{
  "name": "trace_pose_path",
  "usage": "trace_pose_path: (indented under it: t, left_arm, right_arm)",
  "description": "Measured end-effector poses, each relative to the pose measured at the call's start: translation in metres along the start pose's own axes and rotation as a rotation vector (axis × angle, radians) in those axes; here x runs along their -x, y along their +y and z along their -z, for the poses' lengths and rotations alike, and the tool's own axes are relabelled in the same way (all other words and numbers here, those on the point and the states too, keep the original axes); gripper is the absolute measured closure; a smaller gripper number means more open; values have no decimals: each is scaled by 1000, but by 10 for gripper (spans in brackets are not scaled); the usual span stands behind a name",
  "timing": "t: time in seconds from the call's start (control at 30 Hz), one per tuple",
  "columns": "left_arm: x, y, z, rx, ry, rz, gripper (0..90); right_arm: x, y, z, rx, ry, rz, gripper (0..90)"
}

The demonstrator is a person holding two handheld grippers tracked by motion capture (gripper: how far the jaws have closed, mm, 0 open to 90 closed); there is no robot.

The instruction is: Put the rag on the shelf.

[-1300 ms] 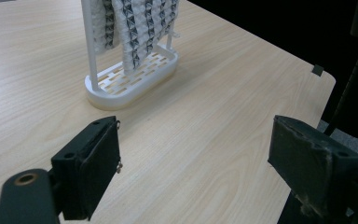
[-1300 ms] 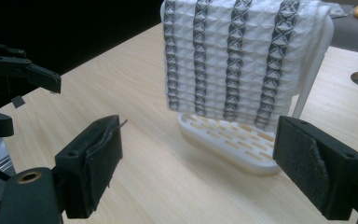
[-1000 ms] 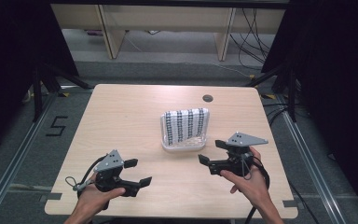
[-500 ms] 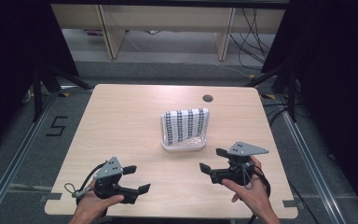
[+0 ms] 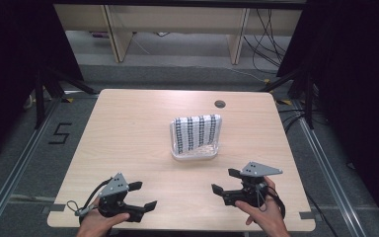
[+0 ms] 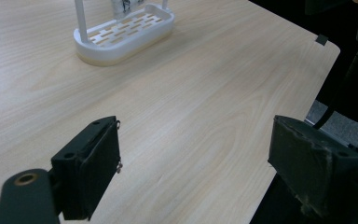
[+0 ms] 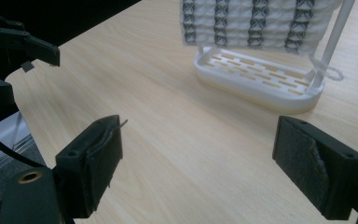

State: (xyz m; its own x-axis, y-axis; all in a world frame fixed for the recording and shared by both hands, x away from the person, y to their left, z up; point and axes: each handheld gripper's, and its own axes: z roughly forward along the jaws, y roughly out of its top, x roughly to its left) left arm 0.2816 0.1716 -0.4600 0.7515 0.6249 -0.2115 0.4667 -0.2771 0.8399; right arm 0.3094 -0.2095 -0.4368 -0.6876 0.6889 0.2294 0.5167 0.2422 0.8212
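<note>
A white slotted rack (image 5: 196,152) stands near the middle of the wooden table (image 5: 128,133), with a white cloth with dark patterned stripes (image 5: 197,132) hung over it. The rack's base (image 6: 121,35) appears far ahead in the left gripper view; rack base (image 7: 256,79) and cloth (image 7: 261,21) show in the right gripper view. My left gripper (image 5: 143,196) is open near the front left edge, holding nothing. My right gripper (image 5: 225,181) is open at the front right, also holding nothing. Both sit well short of the rack.
A round cable hole (image 5: 220,104) lies near the table's far edge. The table's front right corner (image 6: 326,44) drops off beside the left gripper. Shelving legs (image 5: 113,39) and cables (image 5: 271,29) stand on the floor beyond.
Both hands have drawn back toward the table's front edge, away from the rack. Both grippers stay open. The rack and cloth have not moved.
</note>
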Motion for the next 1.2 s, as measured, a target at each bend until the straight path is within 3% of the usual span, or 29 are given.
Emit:
trace_pose_path:
  t: [0.03, 0.1, 0.13, 0.27, 0.3, 0.33, 0.4, 0.43, 0.5, 0.53, 0.57, 0.6, 0.67, 0.7, 0.73, 0.77, 0.83, 0.93, 0.97, 1.03, 1.13, 1.17, 1.2]
  left_arm:
    - [1, -1, 0, 1, 6, 5, 157]
    - [1, -4, 0, 11, 3, 3, 157]
    - [2, -5, 1, 2, 12, -7, 157]
    - [3, -12, -1, -20, 18, -21, 157]
    - [3, -15, -3, -7, 17, -16, 157]
    - [3, -17, -3, -20, 25, -19, 157]
    - [4, -21, -4, -23, 25, -25, 156]
    - [3, -22, -4, -33, 32, -37, 156]
    - [3, -25, -3, -41, 40, -49, 157]
    - [4, -26, -3, -45, 39, -44, 156]
    - [4, -27, -3, -42, 39, -43, 156]
    - [4, -27, -3, -43, 39, -47, 156]
    - [5, -28, -4, -42, 38, -36, 157]
    - [5, -29, -4, -38, 38, -40, 157]
    - [5, -29, -4, -38, 39, -40, 157]
    - [5, -28, -4, -41, 36, -45, 156]
    - [6, -29, -4, -52, 41, -51, 157]
    - [8, -31, -4, -55, 37, -53, 157]
    - [6, -32, -3, -78, 44, -77, 157]
    - [9, -33, -6, -56, 36, -48, 157]
    - [7, -34, -7, -66, 41, -55, 157]
    - [7, -34, -7, -76, 41, -57, 156]
    - [7, -34, -8, -74, 38, -50, 157]
  right_arm:
    - [-1, -1, 1, -9, 0, -10, 170]
    - [0, -6, 0, -3, 0, 17, 170]
    - [-3, -9, 0, -7, 8, -13, 170]
    - [-2, -18, -2, -19, 3, 9, 169]
    - [-2, -20, -2, -15, 21, 13, 169]
    - [-7, -23, 1, -37, 1, -29, 169]
    - [-5, -27, 0, -30, -2, 12, 168]
    - [-9, -30, 0, -33, 6, -20, 168]
    - [-6, -33, 0, -27, 2, 27, 168]
    - [-11, -36, 2, -57, 5, -33, 168]
    - [-7, -37, 1, -35, 4, 30, 168]
    - [-9, -40, 1, -37, 8, -1, 168]
    - [-11, -42, 2, -56, 3, -20, 168]
    - [-9, -44, 2, -44, 15, -3, 168]
    - [-12, -47, 2, -50, 13, -29, 168]
    - [-11, -47, 3, -54, 7, 1, 168]
    - [-12, -50, 3, -68, 2, -9, 168]
    - [-11, -53, 3, -67, -6, 27, 168]
    - [-11, -53, 3, -70, -5, 25, 167]
    - [-11, -54, 3, -79, -12, 15, 167]
    - [-10, -55, 2, -75, -12, 24, 168]
    - [-12, -55, 2, -83, -10, -14, 167]
    - [-9, -55, 1, -75, -9, 15, 167]
